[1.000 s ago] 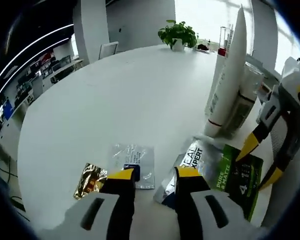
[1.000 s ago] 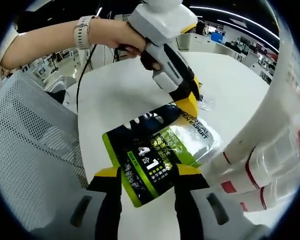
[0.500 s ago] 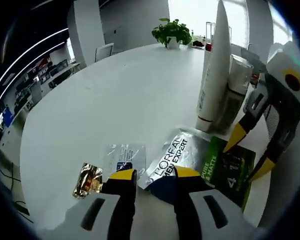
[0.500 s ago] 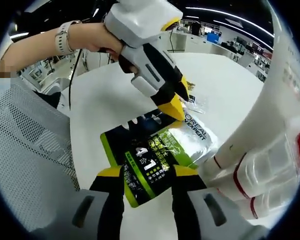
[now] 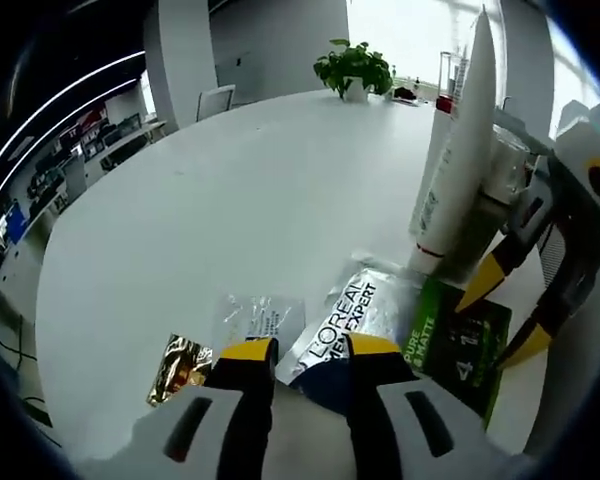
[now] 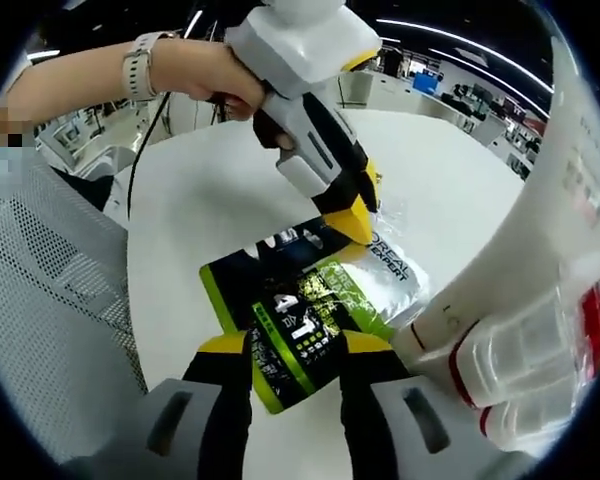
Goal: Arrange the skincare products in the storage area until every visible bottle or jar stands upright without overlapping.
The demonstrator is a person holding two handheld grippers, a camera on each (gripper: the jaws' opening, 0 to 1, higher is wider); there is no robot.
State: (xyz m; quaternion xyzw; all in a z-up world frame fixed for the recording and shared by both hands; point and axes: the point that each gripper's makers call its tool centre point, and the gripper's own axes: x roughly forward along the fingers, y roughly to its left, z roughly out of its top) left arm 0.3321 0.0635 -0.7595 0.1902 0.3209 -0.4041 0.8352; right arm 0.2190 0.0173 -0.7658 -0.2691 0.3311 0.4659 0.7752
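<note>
Skincare pouch (image 5: pixel 365 322) lies lower centre in the left gripper view, between the released left gripper (image 5: pixel 298 351) jaws — white tube (image 5: pixel 460 150) upright at right. Right gripper view: right gripper (image 6: pixel 285 347) spread, straddling its green end — centre frame.

pouch: silver, green and black pouch (image 5: pixel 400 325) lying flat on the surface
tube: tall white tube (image 5: pixel 458 150) standing upright just behind the pouch
sachets: clear sachet (image 5: pixel 258 320) and gold sachet (image 5: pixel 183 362), both flat

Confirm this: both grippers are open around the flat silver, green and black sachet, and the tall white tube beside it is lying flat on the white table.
Wrong on the tube. The left gripper view shows the tall white tube standing upright on the white table, beside the sachet. Both the left gripper and the right gripper are open around it.
</note>
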